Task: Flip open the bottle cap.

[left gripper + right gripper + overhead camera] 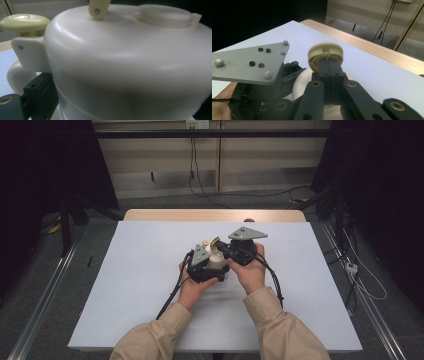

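Right gripper [329, 62] jaws pressed together, pads meeting with no gap, tips lying against the underside of a yellow lid [325, 55] held tilted on edge; whether the lid was pinched or only touched could not be told. Left gripper [209, 268] clamped on a white jug [130, 65]: one black pad [40, 92] lay flat on the jug's wall below its handle [17, 75], the other side hidden by the body. In the high view the jug [217, 260] sat between the two grippers near the table's middle, the right gripper [231, 250] reaching over it from the right with the lid [215, 242] at its tip. On the jug's top: one yellow knob [25, 23] on a white bracket, one yellow strap end [98, 8] pinned by a rivet, one round screw cap [163, 15]. Count: two grippers, each with a grey plate [249, 63] and a trailing black cable [172, 292]; two hands [252, 272], two beige sleeves [280, 325]; one jug, one lid. Surface: a pale blue-white sheet [140, 285] covering a wooden table [165, 215], wood bare along the far edge. Room: grey floor [55, 285] with metal rails on both sides, dark drapes left and right, a pale wall [155, 155] behind with cables hanging from a socket, one loose white cable on the floor at right.
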The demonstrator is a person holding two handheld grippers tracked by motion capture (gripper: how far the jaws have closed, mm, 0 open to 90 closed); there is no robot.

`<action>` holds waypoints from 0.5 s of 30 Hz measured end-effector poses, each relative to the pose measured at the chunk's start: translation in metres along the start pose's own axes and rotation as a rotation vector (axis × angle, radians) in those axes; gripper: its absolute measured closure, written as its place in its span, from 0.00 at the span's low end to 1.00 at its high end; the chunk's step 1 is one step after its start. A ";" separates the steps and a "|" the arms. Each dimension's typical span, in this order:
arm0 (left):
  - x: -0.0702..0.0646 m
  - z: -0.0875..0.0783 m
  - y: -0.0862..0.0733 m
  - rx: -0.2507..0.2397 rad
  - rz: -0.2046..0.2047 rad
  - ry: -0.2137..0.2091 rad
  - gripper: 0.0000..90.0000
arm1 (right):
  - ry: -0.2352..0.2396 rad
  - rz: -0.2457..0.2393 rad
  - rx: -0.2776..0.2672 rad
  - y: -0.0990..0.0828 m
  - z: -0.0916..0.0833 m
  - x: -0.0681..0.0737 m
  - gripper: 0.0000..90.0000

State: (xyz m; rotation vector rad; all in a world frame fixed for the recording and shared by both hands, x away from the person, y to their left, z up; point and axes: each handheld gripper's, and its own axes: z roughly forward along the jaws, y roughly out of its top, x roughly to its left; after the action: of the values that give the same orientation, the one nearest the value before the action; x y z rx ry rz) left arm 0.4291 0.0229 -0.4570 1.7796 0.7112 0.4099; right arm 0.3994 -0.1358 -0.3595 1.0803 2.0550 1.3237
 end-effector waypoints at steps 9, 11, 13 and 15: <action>0.000 0.000 0.000 -0.001 -0.001 0.000 0.05 | -0.002 0.003 -0.001 0.000 0.002 -0.001 1.00; 0.000 0.000 0.000 -0.001 0.000 0.000 0.05 | -0.005 0.007 0.000 -0.001 0.002 -0.001 1.00; 0.000 0.000 0.000 -0.001 -0.001 0.000 0.05 | -0.006 0.008 0.001 -0.001 0.003 -0.001 1.00; 0.000 0.000 0.000 -0.001 -0.001 0.000 0.05 | -0.007 0.007 0.001 -0.001 0.003 -0.001 1.00</action>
State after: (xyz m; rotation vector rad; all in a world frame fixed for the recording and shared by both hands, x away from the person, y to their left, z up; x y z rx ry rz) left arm 0.4291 0.0228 -0.4573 1.7779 0.7114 0.4098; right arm 0.4021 -0.1356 -0.3615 1.0921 2.0489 1.3203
